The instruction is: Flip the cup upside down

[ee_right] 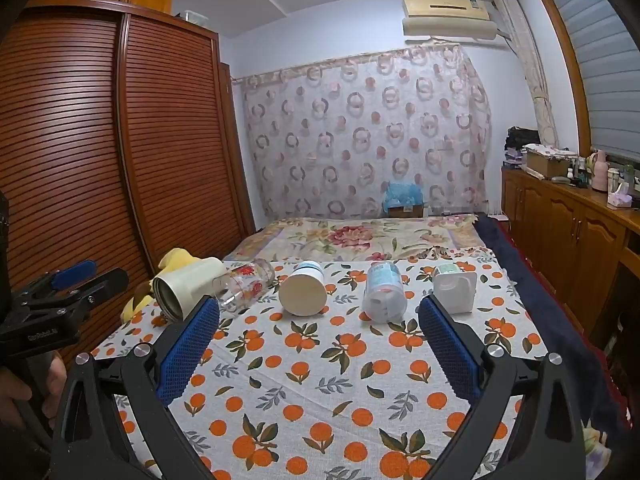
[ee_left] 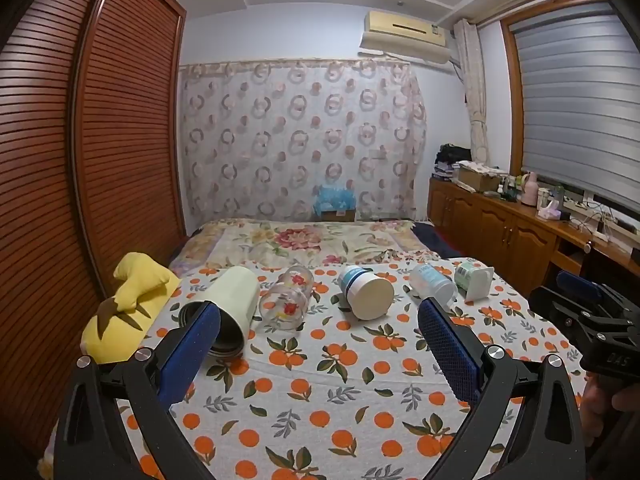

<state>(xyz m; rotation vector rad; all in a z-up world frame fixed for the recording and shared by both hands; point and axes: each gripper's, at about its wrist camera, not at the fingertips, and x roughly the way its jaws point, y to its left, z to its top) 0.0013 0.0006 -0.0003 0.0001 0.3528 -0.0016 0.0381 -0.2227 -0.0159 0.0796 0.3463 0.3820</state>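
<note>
Several cups lie on their sides in a row on the orange-print cloth (ee_left: 320,392). From left: a cream steel-lined cup (ee_left: 230,304) (ee_right: 184,286), a flowered glass (ee_left: 286,298) (ee_right: 244,284), a white cup with blue bands (ee_left: 366,290) (ee_right: 303,288), a clear plastic cup (ee_left: 432,282) (ee_right: 384,292) and a small white square-rimmed cup (ee_left: 474,278) (ee_right: 454,286). My left gripper (ee_left: 320,320) is open, empty, in front of the cream cup and glass. My right gripper (ee_right: 320,316) is open, empty, in front of the banded and clear cups.
A yellow plush toy (ee_left: 128,304) lies at the cloth's left edge. A slatted wooden wardrobe (ee_left: 100,160) stands on the left. A wooden cabinet (ee_left: 500,224) with clutter runs along the right. A floral blanket (ee_left: 312,240) lies behind the cups.
</note>
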